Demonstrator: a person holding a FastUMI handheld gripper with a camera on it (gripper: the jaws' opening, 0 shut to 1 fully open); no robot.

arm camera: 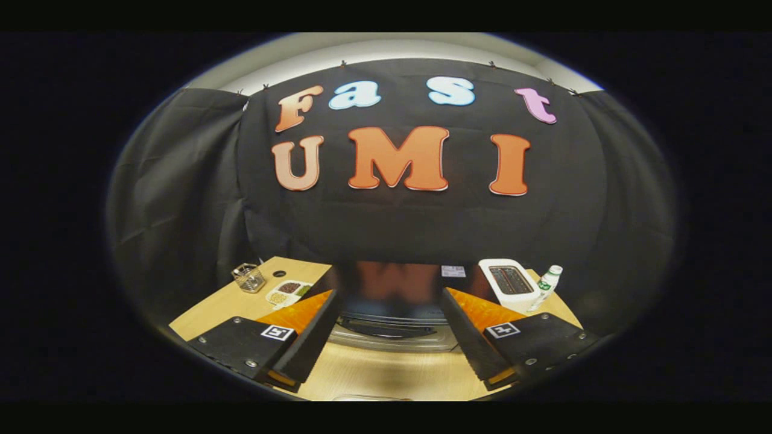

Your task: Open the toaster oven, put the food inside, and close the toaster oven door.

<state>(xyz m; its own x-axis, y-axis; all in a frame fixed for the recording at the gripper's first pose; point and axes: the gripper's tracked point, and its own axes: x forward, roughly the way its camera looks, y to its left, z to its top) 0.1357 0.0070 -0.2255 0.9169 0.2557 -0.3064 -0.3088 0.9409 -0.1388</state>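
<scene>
The gripper (392, 337) hovers low over the wooden table (386, 371) with its two fingers spread wide and nothing between them but air, a spacing that suits a broad target like a door handle rather than a small item. Just ahead of the fingers, framed in the gap, stands the toaster oven (392, 301): its glass door looks closed and upright, and a bar handle (386, 328) runs across the front near its lower edge, so the opening step appears not yet done. The gripper is probably centred on the oven so the handle can be met squarely. To the left of the oven, a small divided dish of food (288, 292) sits within easy reach, likely the item meant to go inside, though its contents are too small to name. Beyond that dish stands a wire basket (248, 277). To the right of the oven rests a white toaster (509, 283), with a plastic bottle (546, 288) just beside it.
</scene>
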